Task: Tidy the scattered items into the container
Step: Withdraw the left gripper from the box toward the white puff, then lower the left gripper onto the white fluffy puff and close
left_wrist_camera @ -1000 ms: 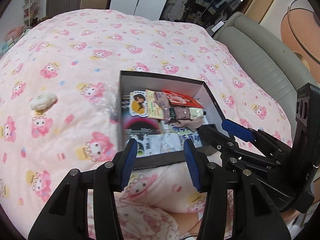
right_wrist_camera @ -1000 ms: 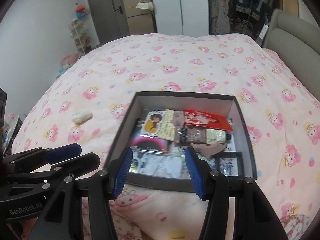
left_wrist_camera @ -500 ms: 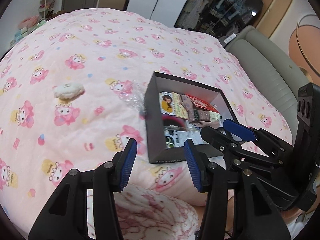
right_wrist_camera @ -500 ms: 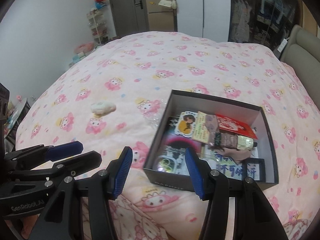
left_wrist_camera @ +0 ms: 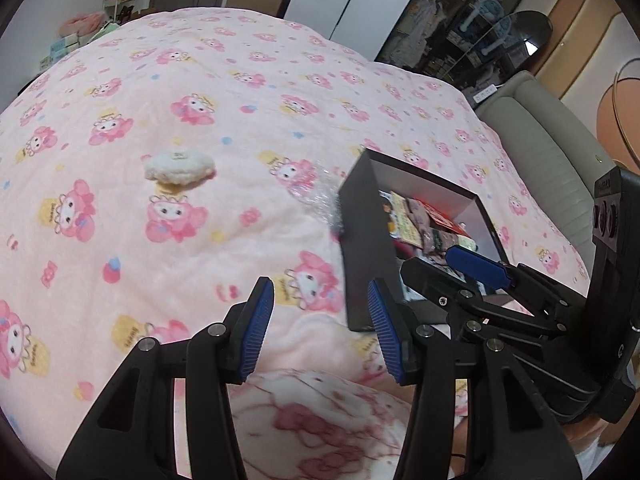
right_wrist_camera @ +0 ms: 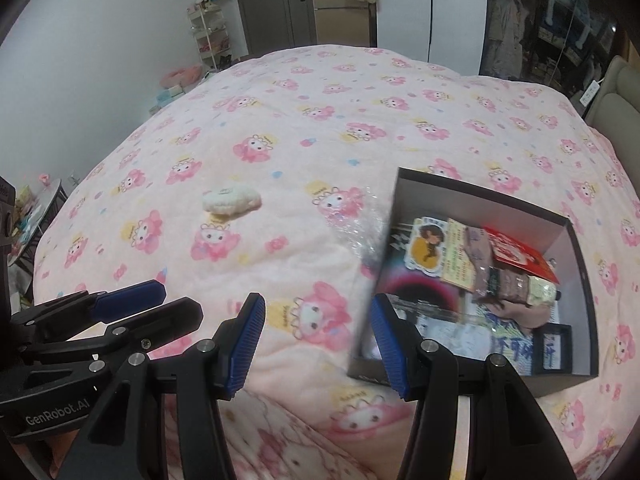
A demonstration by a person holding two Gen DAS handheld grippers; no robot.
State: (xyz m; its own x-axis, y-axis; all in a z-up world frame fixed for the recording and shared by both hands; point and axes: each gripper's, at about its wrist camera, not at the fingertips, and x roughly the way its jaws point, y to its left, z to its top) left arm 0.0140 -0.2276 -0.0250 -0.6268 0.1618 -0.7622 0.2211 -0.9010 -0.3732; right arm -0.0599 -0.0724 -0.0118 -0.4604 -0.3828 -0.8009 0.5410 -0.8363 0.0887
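A dark open box (left_wrist_camera: pixel 362 240) (right_wrist_camera: pixel 480 196) rests on the pink cartoon bedspread and holds cards, packets and a red envelope. A clear crumpled plastic bag (left_wrist_camera: pixel 316 200) (right_wrist_camera: pixel 360 228) lies against its left wall. Further left lies a small white fluffy item (left_wrist_camera: pixel 178 168) (right_wrist_camera: pixel 231 202), alone on the cover. My left gripper (left_wrist_camera: pixel 320 320) (right_wrist_camera: pixel 160 304) hovers open over the cover just left of the box's near corner, nothing between its blue pads. My right gripper (right_wrist_camera: pixel 316 336) (left_wrist_camera: pixel 452 268) is open beside it over that same corner, also holding nothing.
A grey padded headboard (left_wrist_camera: pixel 552 152) borders the bed on the right. Beyond the far edge stand wardrobes, a door and a white shelf rack (right_wrist_camera: pixel 208 36). A fold of pink-printed cloth (left_wrist_camera: pixel 320 420) fills the near edge under both grippers.
Both grippers have swung left off the box toward the open bedspread. The box now sits at the right of both views, and the white fluffy item and plastic bag are nearer the middle.
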